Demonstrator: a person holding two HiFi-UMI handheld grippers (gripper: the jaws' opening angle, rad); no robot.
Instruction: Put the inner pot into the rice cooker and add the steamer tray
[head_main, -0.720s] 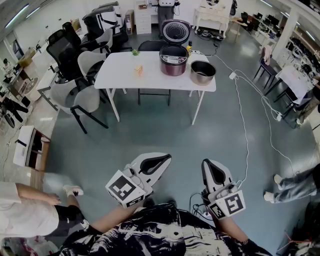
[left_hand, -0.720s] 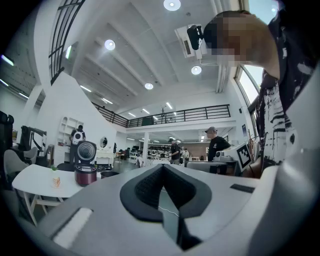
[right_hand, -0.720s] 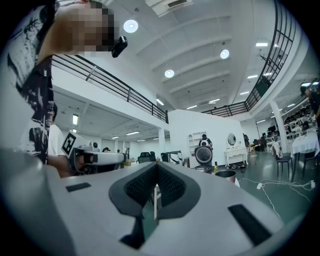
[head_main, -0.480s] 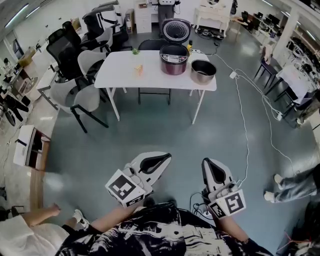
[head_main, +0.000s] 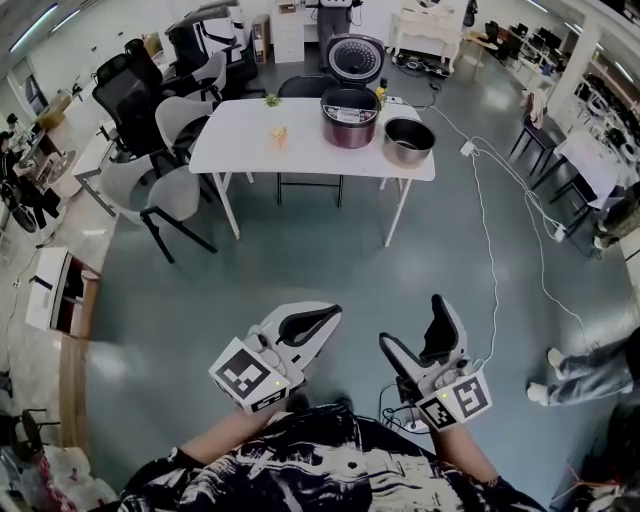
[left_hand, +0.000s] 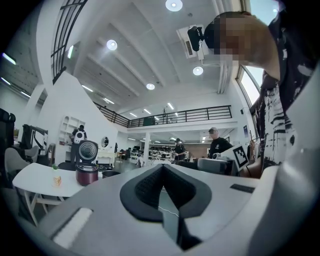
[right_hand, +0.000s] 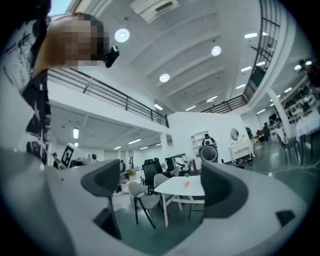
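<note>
Far across the room, a maroon rice cooker (head_main: 348, 112) stands on a white table (head_main: 250, 145) with its lid raised. The steel inner pot (head_main: 407, 142) sits beside it at the table's right end. I see no steamer tray. Both grippers are held close to the person's body, far from the table. My left gripper (head_main: 322, 320) is shut with nothing in it; in the left gripper view its pads (left_hand: 150, 187) meet, and the cooker (left_hand: 87, 172) shows small at the left. My right gripper (head_main: 412, 322) is open and empty, and the table (right_hand: 187, 186) shows between its fingers (right_hand: 222, 192).
Black and white office chairs (head_main: 165, 120) crowd the table's left side. A small yellow object (head_main: 279, 137) lies on the table. A white cable (head_main: 485, 230) runs over the grey floor from the table toward my feet. A person's legs (head_main: 585, 372) stand at the right.
My right gripper's jaws have opened wide; they were together in the earlier frames. The person at the lower left has left the view. The left gripper has not moved.
</note>
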